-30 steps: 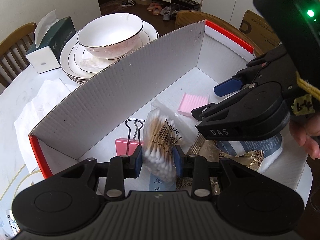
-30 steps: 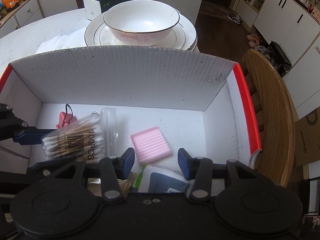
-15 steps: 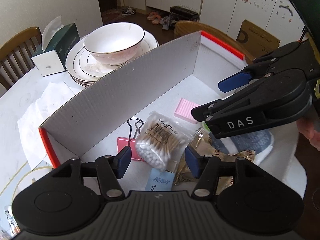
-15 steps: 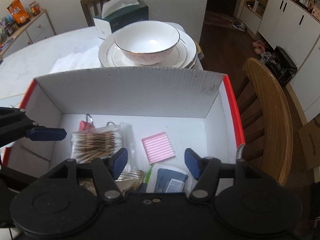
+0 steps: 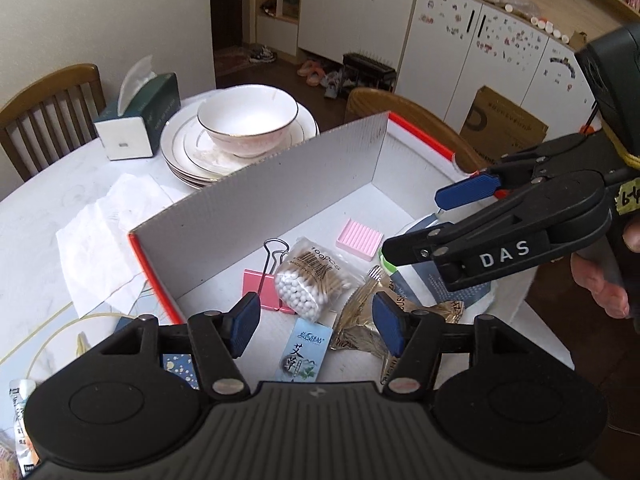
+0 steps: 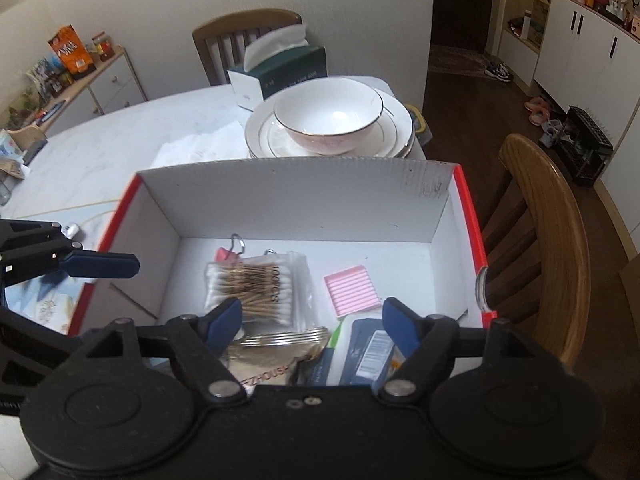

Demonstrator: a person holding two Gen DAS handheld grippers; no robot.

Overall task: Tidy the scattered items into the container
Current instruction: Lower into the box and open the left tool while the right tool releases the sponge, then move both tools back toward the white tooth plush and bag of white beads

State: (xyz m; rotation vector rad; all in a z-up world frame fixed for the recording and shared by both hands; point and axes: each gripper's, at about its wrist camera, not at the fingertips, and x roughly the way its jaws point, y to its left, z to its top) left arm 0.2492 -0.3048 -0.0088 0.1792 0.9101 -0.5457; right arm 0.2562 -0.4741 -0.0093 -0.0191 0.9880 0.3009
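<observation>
the cotton swab bag (image 5: 310, 276) lay inside the white box (image 5: 256, 208), near its left wall. both the left gripper (image 5: 316, 322) and right gripper (image 6: 312, 320) had just been opening and gripped nothing.

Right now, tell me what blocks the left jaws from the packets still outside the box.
The left gripper hangs open and empty over the box. Its red-edged near wall stands between it and the blue packet on the table.

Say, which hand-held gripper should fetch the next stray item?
Left: both jaws have just been opening, empty, but the left hand-held gripper hangs nearest the blue packet lying outside the box.
</observation>
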